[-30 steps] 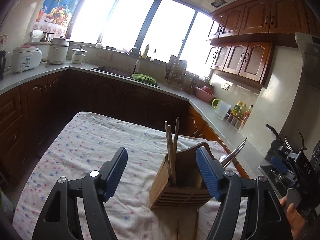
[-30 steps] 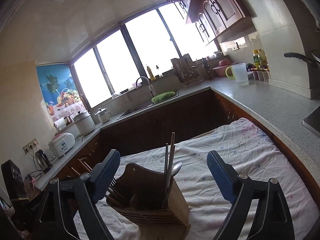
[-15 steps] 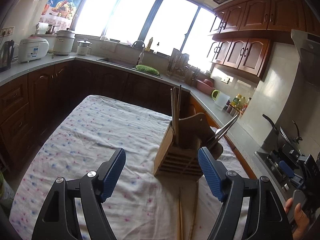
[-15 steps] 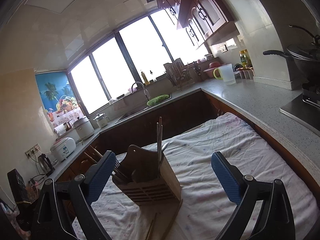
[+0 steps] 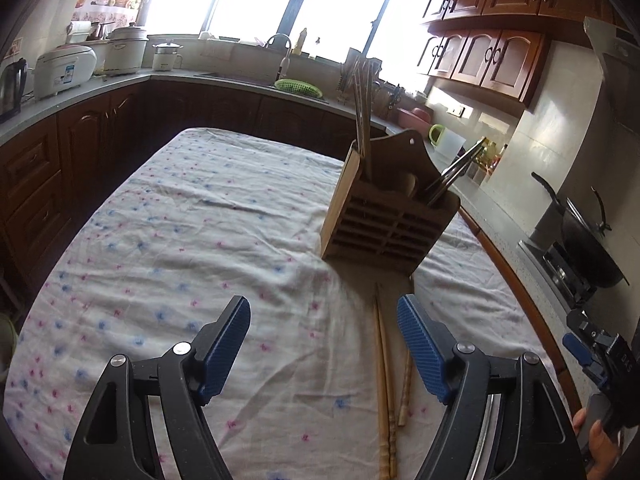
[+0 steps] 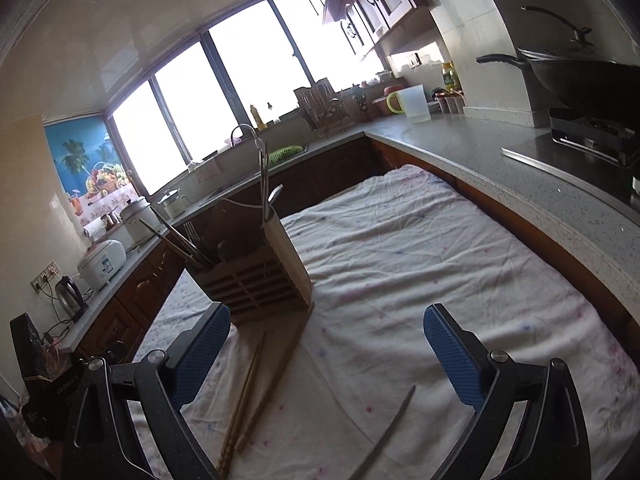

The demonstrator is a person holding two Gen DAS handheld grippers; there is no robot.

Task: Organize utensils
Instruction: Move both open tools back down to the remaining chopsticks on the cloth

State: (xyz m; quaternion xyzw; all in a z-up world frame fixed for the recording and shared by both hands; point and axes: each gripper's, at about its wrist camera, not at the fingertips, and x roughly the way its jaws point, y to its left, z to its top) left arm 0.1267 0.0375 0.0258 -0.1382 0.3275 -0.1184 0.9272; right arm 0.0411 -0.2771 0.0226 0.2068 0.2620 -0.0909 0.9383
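- One wooden utensil holder (image 5: 390,216) stands upright on the table, a slatted box with a tall arched back panel; the right wrist view shows it (image 6: 256,280) from its other side.
- Two pale chopsticks (image 5: 362,120) stand upright in its left compartment; two metal handles (image 5: 456,170) lean out of its right compartment toward the counter.
- Three wooden chopsticks (image 5: 386,380) lie loose on the cloth just in front of the holder, long, thin and round, with ribbed ends; two lie side by side and touching, and the third, shorter in view, is just beside them.
- In the right wrist view the same loose sticks (image 6: 244,392) run from the holder's base toward the camera, and one separate flat, dull grey strip (image 6: 386,432) lies apart to their right; what it is cannot be told.
- One floral tablecloth (image 5: 180,240), white with small pink and blue flowers, wrinkled, covers the table.
- The left gripper (image 5: 324,346) hangs above the cloth with its two blue ribbed pads spread wide, holding nothing; the loose chopsticks lie below, near its right pad.
- The right gripper (image 6: 326,350) is likewise spread wide and empty, the holder just beyond its left pad.
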